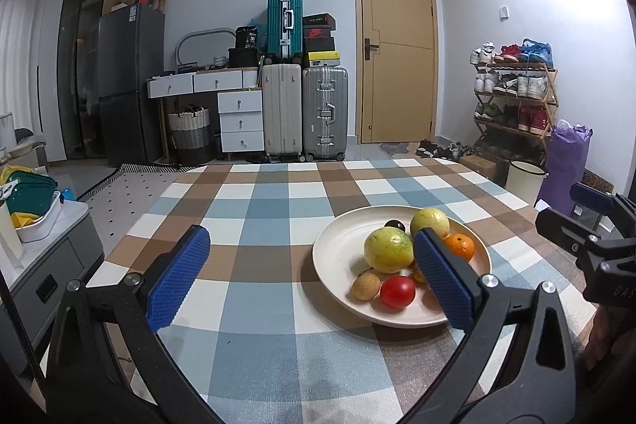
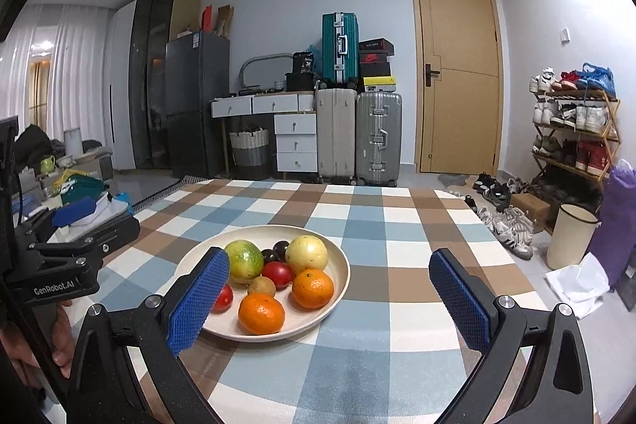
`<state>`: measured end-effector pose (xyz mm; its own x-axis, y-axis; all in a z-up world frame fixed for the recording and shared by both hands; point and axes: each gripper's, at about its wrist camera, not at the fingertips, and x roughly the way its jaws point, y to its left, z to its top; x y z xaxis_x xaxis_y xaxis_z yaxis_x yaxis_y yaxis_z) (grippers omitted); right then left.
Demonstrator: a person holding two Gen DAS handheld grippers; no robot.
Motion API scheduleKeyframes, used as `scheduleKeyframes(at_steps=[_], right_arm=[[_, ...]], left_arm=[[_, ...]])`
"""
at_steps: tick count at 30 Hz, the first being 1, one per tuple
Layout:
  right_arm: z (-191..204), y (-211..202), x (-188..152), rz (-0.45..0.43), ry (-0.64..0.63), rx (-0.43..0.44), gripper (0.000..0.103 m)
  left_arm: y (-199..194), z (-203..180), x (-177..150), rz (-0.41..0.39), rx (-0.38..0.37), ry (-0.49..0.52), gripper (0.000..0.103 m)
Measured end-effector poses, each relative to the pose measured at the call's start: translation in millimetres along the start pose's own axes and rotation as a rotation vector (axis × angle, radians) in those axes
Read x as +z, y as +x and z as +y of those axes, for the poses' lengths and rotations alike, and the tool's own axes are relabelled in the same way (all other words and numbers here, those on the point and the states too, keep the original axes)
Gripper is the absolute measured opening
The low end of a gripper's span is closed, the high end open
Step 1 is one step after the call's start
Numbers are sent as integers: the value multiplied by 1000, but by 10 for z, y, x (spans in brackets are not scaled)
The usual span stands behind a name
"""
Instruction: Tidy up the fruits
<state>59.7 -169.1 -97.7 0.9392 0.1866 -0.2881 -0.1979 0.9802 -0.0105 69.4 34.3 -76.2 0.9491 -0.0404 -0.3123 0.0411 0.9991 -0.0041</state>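
Observation:
A cream plate (image 2: 190,263) (image 1: 338,253) on the checked tablecloth holds several fruits: two yellow-green guavas (image 2: 307,254) (image 2: 243,260), two oranges (image 2: 312,288) (image 2: 261,313), red tomatoes (image 2: 277,273), dark plums (image 2: 280,248) and a small brown fruit (image 2: 261,285). In the left wrist view a guava (image 1: 388,250), a tomato (image 1: 397,291) and the brown fruit (image 1: 365,285) show. My left gripper (image 1: 308,277) is open and empty, to the plate's left. My right gripper (image 2: 330,299) is open and empty, in front of the plate's right side.
The checked tablecloth (image 2: 397,225) covers the table. Suitcases (image 2: 377,138), a drawer desk (image 2: 296,140) and a door (image 2: 457,74) stand behind. A shoe rack (image 2: 572,130) and a cream bin (image 2: 570,239) are on the right. A cabinet with a basket (image 1: 35,221) stands left.

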Motion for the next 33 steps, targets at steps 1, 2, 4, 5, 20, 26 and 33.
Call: scheduleKeyframes(at_steps=[1, 2, 4, 5, 20, 26, 33], right_arm=[[-5, -2, -1, 0, 2, 0, 102], [-13, 4, -1, 1, 5, 0, 102], [-19, -4, -3, 1, 5, 1, 102], [-25, 3, -4, 2, 5, 3, 102], [-24, -2, -4, 1, 5, 2, 103], [-27, 2, -6, 1, 4, 2, 103], [-22, -3, -5, 1, 5, 2, 103]], left_arm=[[-4, 8, 1, 0, 0, 1, 102], [-5, 10, -1, 0, 0, 0, 102], [2, 9, -3, -4, 1, -4, 102], [16, -5, -4, -3, 1, -3, 102], [4, 9, -7, -1, 0, -2, 102], [-9, 15, -2, -2, 0, -2, 102], [-4, 13, -6, 0, 2, -2, 102]])
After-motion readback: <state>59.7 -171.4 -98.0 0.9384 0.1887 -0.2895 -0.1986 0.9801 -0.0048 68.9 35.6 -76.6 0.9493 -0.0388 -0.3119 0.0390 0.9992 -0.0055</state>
